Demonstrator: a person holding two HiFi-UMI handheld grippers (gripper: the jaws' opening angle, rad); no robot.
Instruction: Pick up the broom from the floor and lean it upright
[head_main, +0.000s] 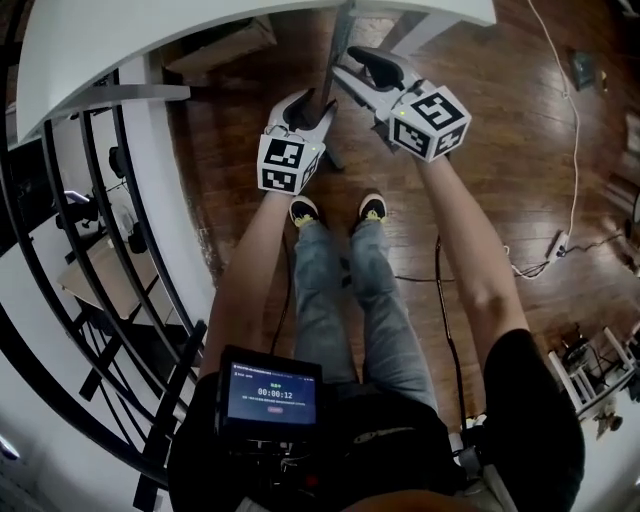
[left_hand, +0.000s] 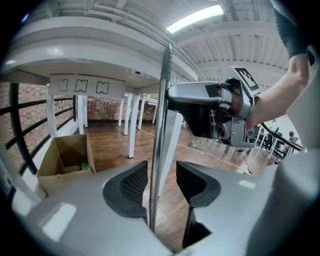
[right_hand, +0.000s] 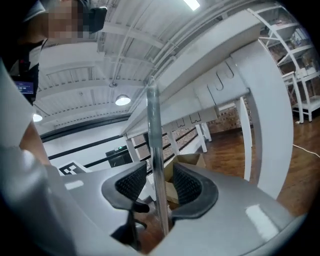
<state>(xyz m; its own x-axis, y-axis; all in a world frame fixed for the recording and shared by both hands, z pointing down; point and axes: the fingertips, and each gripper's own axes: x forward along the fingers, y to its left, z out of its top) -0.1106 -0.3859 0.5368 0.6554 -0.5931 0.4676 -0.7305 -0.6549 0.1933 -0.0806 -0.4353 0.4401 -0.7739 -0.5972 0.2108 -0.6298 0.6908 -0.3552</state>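
The broom's metal handle (head_main: 338, 70) stands nearly upright, with its top by the edge of the white table (head_main: 110, 45). Its lower end reaches the wooden floor near the person's shoes. My left gripper (head_main: 308, 108) is open, and the handle (left_hand: 160, 125) runs between its pads without being pressed. The left gripper (left_hand: 162, 182) leaves a clear gap on its right side. Higher on the pole, my right gripper (head_main: 362, 66) is open too. The handle (right_hand: 156, 150) passes loosely between the pads of the right gripper (right_hand: 160, 184). The broom head is hidden.
A black railing (head_main: 90, 290) and a drop lie to the left. An open cardboard box (left_hand: 62, 155) sits under the table. White table legs (left_hand: 132, 125) stand behind the pole. A white cable (head_main: 572, 140) trails over the floor at the right.
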